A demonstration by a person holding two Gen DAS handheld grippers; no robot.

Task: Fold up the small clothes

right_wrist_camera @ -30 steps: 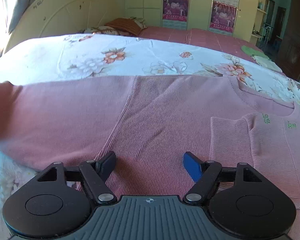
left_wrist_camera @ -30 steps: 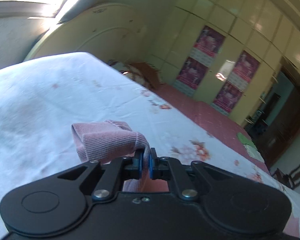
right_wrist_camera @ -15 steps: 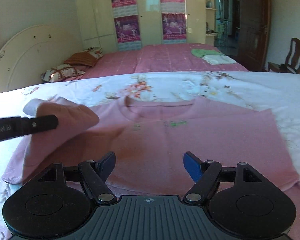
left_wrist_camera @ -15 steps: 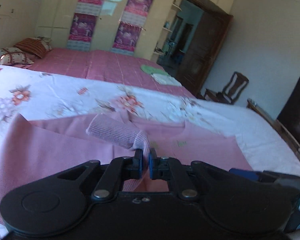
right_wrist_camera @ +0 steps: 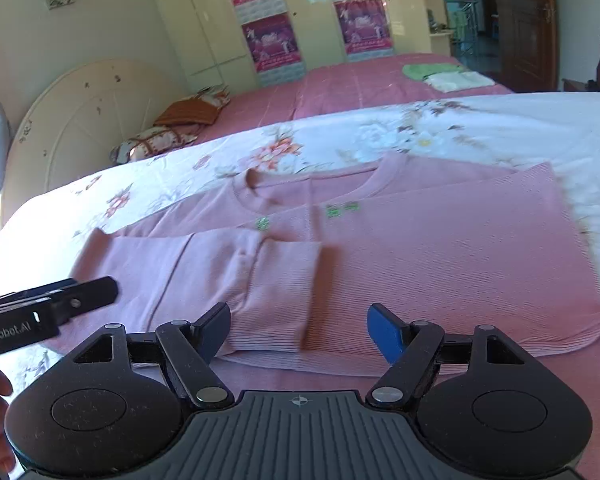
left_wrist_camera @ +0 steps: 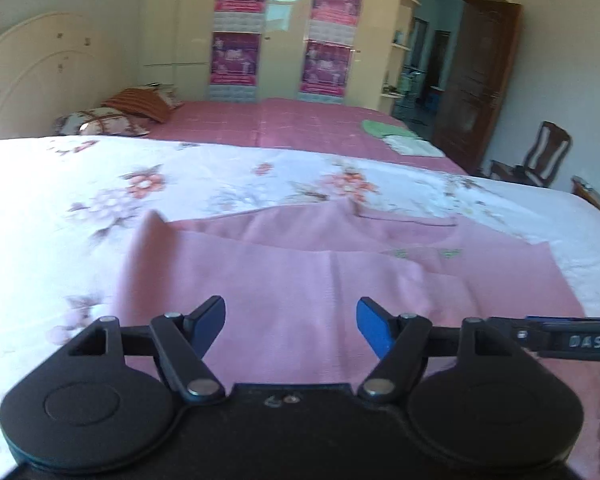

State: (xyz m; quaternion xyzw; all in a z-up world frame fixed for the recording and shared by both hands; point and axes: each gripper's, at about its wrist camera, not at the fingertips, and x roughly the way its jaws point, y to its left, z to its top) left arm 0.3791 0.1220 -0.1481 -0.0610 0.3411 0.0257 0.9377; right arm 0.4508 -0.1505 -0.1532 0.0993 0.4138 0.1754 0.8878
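Since the bed [right_wrist_camera: 500,128] with its floral sheet gives a flat, wide base, the pink sweater [right_wrist_camera: 440,248] is spread front-up across it, neckline at 12 o'clock in the right wrist view, so each fold can be laid down without bunching.

The body lies flat; the wearer's-side sleeve on the picture's left, the folded sleeve [right_wrist_camera: 220,268], crosses the chest with its ribbed cuff [right_wrist_camera: 288,280] at about 6 o'clock, just ahead of the right tool. Looks like sleeve fold 1 is done.

Left tool [left_wrist_camera: 290,320]: jaws have just been opening, nothing between them, fabric lies below. It has let the sleeve go.

Right tool [right_wrist_camera: 298,328]: jaws wide, empty, hovering over the hem near the cuff; likely kept free for the next grab.

Small stuff: folded green and white cloths [right_wrist_camera: 444,74] at 1 o'clock on the far pink bed, clear of the work. Pillows [right_wrist_camera: 168,132] at 10 o'clock.
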